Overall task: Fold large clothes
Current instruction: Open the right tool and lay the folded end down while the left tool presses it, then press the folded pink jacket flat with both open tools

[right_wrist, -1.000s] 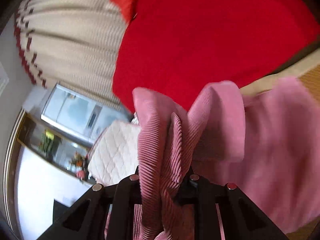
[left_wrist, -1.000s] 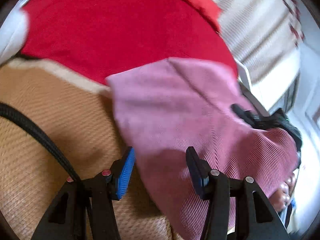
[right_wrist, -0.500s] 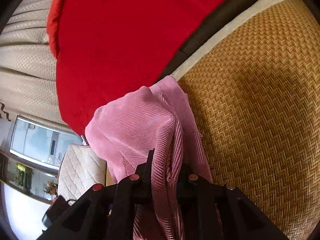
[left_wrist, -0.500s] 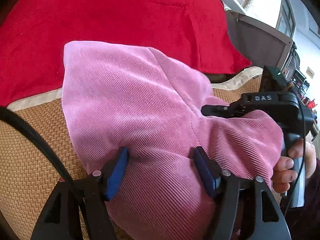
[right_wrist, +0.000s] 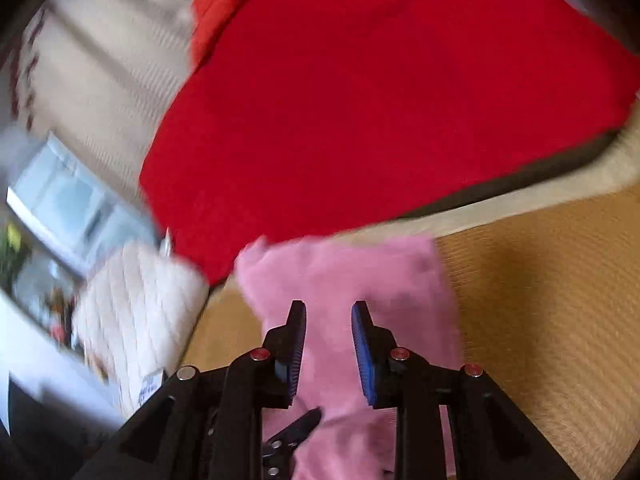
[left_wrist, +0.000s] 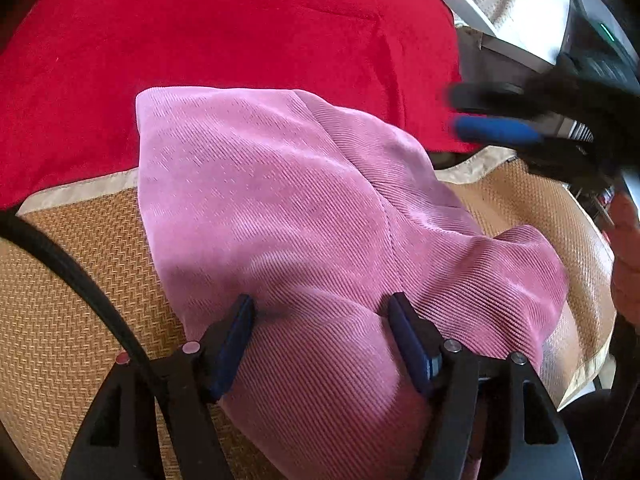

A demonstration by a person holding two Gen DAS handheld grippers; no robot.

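Observation:
A pink corduroy garment (left_wrist: 288, 216) lies folded in a bundle on a woven tan mat (left_wrist: 68, 304), its far edge against a red cushion (left_wrist: 224, 32). My left gripper (left_wrist: 320, 316) is open, its blue pads straddling a hump of the pink cloth at the near side. My right gripper (right_wrist: 329, 320) is open and empty above the garment (right_wrist: 360, 276); in the left wrist view it shows blurred at the upper right (left_wrist: 520, 120), lifted off the cloth.
The red cushion (right_wrist: 380, 92) backs the mat (right_wrist: 552, 292). A beige striped fabric (right_wrist: 104, 52) lies beyond. A white quilted pad (right_wrist: 132, 304) and a cabinet are at the left. A black cable (left_wrist: 80, 280) crosses the mat.
My right gripper has let go of the pink cloth, opened and pulled up and away. The garment has dropped onto the mat. My left gripper stays open over the cloth.

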